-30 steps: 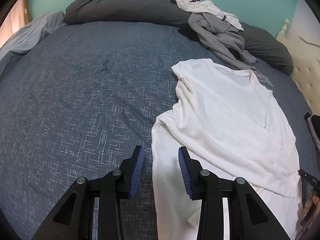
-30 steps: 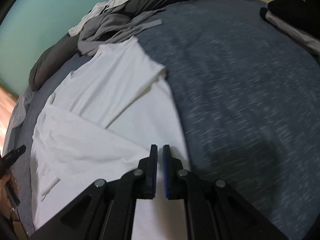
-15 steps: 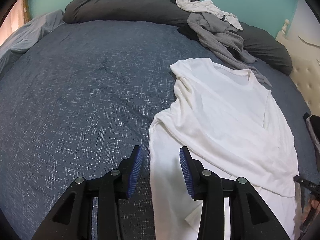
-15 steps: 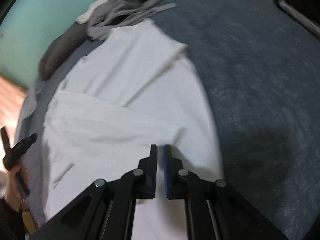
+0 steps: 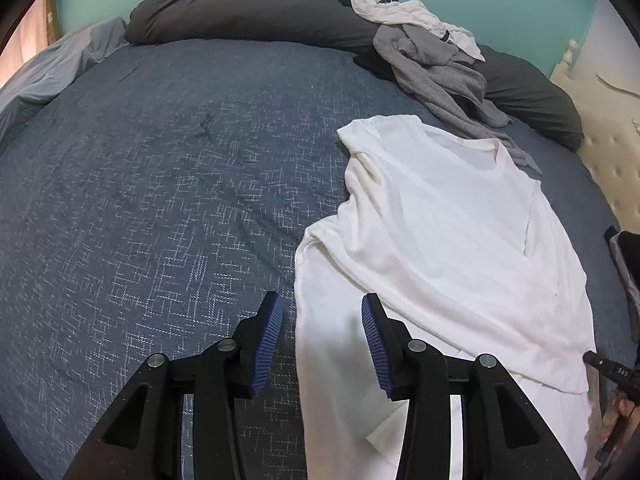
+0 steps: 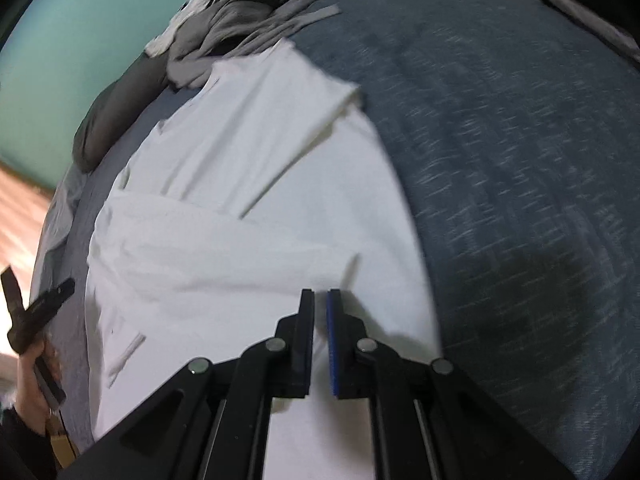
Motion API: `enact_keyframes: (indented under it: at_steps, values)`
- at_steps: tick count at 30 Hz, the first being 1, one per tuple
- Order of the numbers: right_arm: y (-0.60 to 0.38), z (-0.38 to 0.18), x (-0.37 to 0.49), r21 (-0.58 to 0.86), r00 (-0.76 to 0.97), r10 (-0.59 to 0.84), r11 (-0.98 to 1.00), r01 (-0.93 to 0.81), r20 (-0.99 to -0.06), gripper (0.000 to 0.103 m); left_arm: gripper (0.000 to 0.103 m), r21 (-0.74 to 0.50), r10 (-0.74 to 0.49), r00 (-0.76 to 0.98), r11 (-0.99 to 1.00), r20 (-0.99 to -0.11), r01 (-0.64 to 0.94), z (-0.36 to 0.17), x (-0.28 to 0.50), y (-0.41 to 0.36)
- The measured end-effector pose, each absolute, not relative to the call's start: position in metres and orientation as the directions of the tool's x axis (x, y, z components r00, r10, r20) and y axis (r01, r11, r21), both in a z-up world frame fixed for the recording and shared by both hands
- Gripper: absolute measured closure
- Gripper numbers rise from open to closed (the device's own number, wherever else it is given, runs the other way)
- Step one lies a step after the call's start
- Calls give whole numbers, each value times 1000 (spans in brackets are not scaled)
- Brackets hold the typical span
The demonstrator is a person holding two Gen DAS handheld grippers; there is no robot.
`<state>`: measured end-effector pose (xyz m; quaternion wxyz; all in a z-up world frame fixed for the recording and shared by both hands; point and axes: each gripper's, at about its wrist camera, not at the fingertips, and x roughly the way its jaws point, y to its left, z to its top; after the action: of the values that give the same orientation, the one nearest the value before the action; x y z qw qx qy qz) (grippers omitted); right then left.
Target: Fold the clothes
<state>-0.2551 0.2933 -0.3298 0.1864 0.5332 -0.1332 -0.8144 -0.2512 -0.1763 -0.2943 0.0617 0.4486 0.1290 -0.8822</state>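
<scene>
A white T-shirt (image 5: 440, 232) lies flat on the dark blue bedspread (image 5: 160, 200), collar toward the pillows, with one side folded diagonally across its front. My left gripper (image 5: 322, 312) is open and low over the shirt's left edge, which runs between its blue pads. My right gripper (image 6: 320, 294) hovers over the white T-shirt (image 6: 240, 216) near its lower right part, its jaws shut to a thin slit with nothing in them. The left gripper (image 6: 38, 312) and the hand holding it show at the left edge of the right wrist view.
A heap of grey and white clothes (image 5: 432, 52) lies at the back against dark grey pillows (image 5: 248, 12). A cream tufted headboard (image 5: 612, 160) is at the right. A dark item (image 5: 628, 264) lies at the bed's right edge. Open bedspread lies left of the shirt.
My right gripper has swung leftward over the shirt, which now fills more of its view; it stays shut. My left gripper has barely shifted and stays open at the shirt's left edge.
</scene>
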Motion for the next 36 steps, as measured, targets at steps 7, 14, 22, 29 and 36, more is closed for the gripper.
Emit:
enact_keyframes:
  at_steps: [7,14,22,29,36]
  values:
    - [291,-314,-250,444,-404,-485,-874,197,-776,97,58,-223,28,-614,-944,-789,242,-301,-252,-190]
    - [247,-301,-253,447,-366,-531,-845,293,-765,82,58,-322,99,-637,-915,-765,244,-310,-265,-204]
    - [162,-274,-284,379,-292,-526,-817,434,-799,70,58,-346,111,-651,-906,-751,244,-326,-274,-206]
    - [80,-267,-317,334,-241,-514,-782,526,-824,56,58,-346,105,-663,-906,-741,244,-328,-280,-214]
    - [3,-264,-343,290,-203,-497,-740,607,-843,54,54,-374,109,-671,-889,-734,265,-332,-282,-224]
